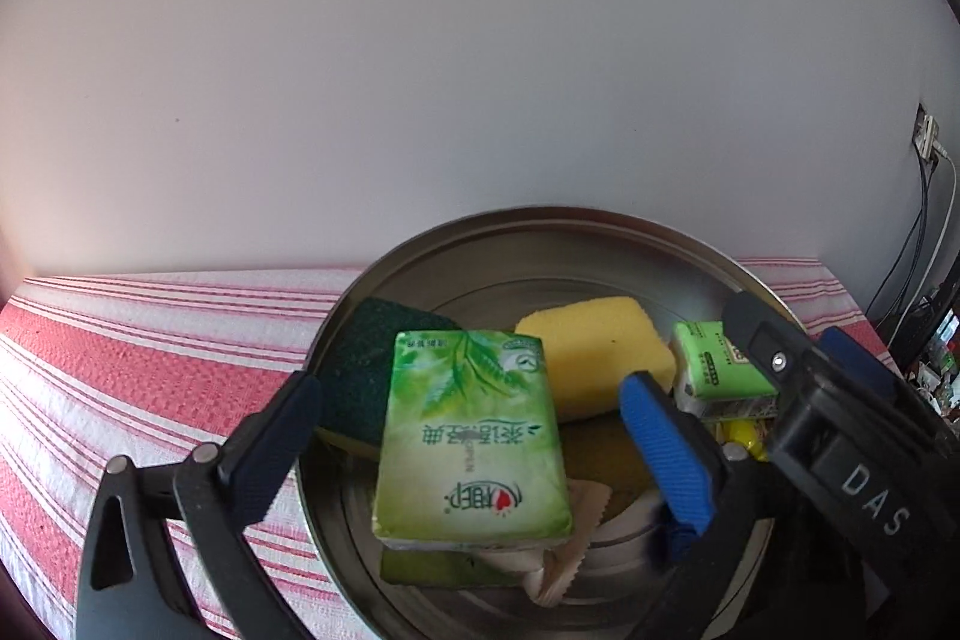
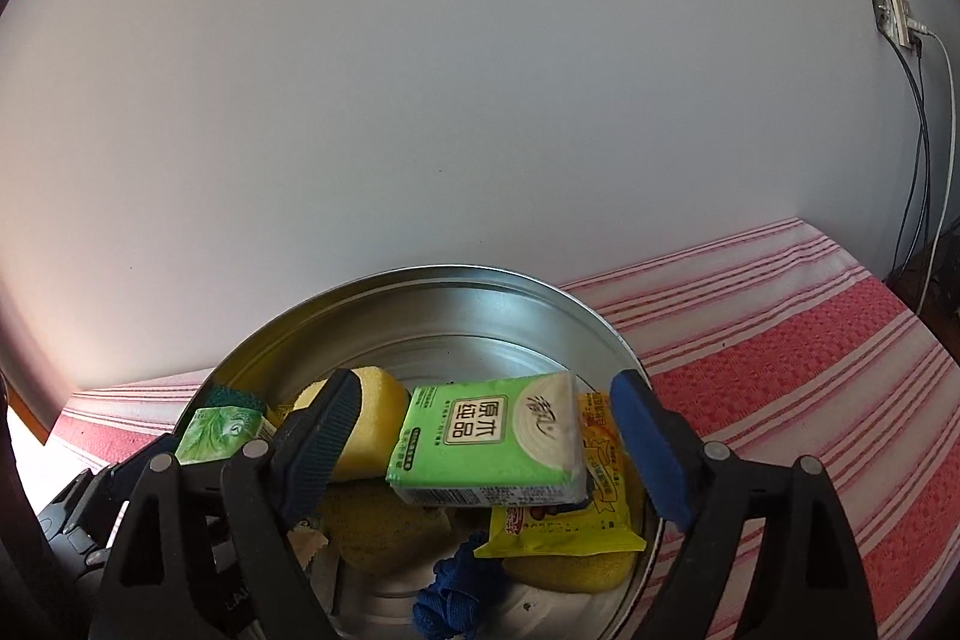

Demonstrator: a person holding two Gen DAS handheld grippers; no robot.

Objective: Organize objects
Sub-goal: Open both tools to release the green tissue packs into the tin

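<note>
While both my grippers hang over the metal bowl on the striped cloth, their fingers stand wide. The left gripper has a green leaf-print tissue pack between its pads, neither pad pressing it; it lies on the bowl's pile. The right gripper frames a second tissue pack, also untouched, resting on a yellow sponge and snack packet.
</note>
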